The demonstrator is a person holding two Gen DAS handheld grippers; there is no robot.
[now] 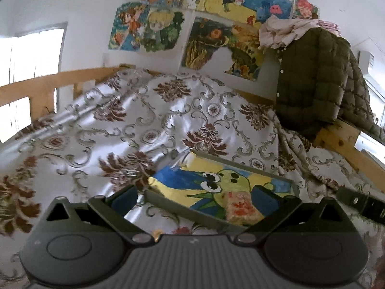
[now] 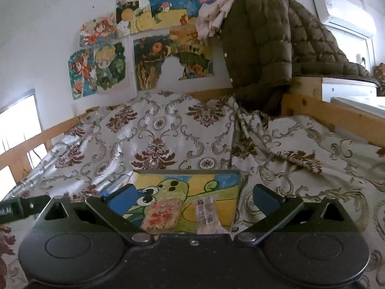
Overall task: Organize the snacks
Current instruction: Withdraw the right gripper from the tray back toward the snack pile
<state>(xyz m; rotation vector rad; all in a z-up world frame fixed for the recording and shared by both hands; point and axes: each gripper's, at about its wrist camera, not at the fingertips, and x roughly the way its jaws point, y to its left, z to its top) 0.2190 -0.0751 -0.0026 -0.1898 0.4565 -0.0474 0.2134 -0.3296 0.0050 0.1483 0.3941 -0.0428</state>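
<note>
A shallow tray (image 1: 168,198) (image 2: 237,192) with a cartoon frog picture on its floor lies on the patterned bedspread. A clear-wrapped snack with red print (image 1: 241,208) (image 2: 161,214) rests inside it. In the right wrist view a second, paler packet (image 2: 207,214) lies beside it in the tray. My left gripper (image 1: 195,197) hangs open above the tray's near side, nothing between its blue pads. Over the tray's near edge my right gripper (image 2: 193,196) is also open and empty. The other gripper's dark body (image 1: 361,203) (image 2: 21,208) shows at each frame's edge.
A white bedspread (image 1: 144,125) with brown floral print covers the bed. Wooden bed rails (image 1: 36,89) (image 2: 336,113) run along both sides. An olive quilted jacket (image 1: 317,77) (image 2: 269,48) hangs over the far rail. Posters (image 1: 204,24) cover the wall behind.
</note>
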